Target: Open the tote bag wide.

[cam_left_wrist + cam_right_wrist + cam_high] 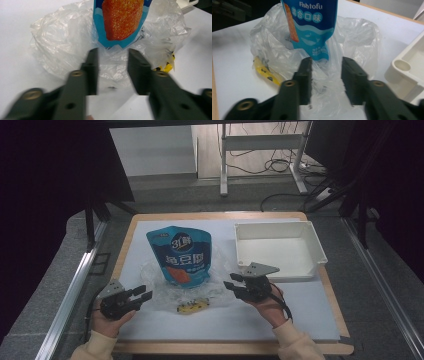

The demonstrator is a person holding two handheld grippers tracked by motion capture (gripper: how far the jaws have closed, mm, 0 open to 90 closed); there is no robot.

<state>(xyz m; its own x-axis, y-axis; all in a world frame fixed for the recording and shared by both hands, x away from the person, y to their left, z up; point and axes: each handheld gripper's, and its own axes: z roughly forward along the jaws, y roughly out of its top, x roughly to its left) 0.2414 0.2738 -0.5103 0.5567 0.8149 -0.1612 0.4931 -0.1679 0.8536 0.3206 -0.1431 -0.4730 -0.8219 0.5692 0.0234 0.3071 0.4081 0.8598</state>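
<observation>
You're between grips: both tools, left tool (141,296) and right tool (231,280), are sitting half-open and empty either side of the clear bag (165,292) on the desk (300,312), pouch (181,255) standing in it, so next you're re-gripping the bag's rim.

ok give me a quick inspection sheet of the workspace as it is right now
surface: white mat on a wooden table.
job's things: blue pouch upright in a crumpled clear plastic bag; yellow packet at the bag's near edge.
clutter: empty white tray, back right.
grippers: left gripper and right gripper open, flanking the bag, holding nothing.
cables: black cable trailing from the right gripper; floor cables beyond.
surroundings: white stand frame, dark curtains.
</observation>
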